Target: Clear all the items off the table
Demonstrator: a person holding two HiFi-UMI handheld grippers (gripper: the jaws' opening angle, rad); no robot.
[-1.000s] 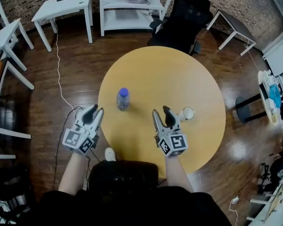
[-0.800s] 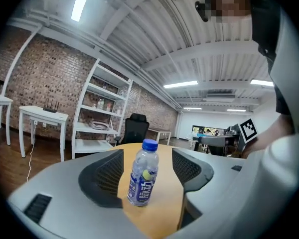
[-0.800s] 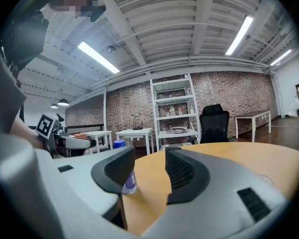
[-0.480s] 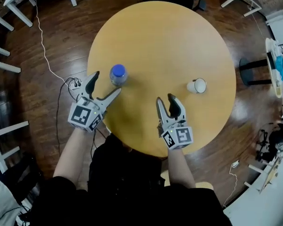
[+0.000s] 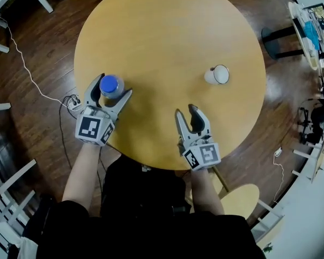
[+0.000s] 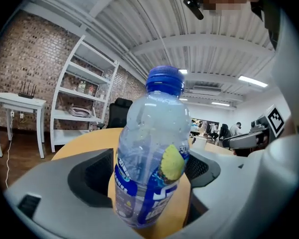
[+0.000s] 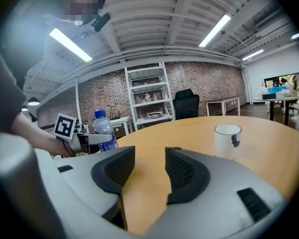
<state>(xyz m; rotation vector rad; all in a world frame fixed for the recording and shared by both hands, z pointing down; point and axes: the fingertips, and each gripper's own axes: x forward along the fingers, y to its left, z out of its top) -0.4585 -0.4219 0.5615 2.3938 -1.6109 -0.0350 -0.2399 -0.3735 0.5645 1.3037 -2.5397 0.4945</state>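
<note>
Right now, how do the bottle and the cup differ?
The bottle is clear plastic with a blue cap; the cup is white and open-topped. The bottle stands between the left tongs, whose jaws have just been opening and do not press it; the cup stands free, ahead of the empty right tongs. Both are upright on the round table.

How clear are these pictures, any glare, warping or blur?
Head view: sharp, evenly lit, room bent round the table by the wide lens. Left gripper view: dark rounded corners, the bottle looms large but crisp. Right gripper view: same dark corners, ceiling strip lights glare, the cup is clear.
</note>
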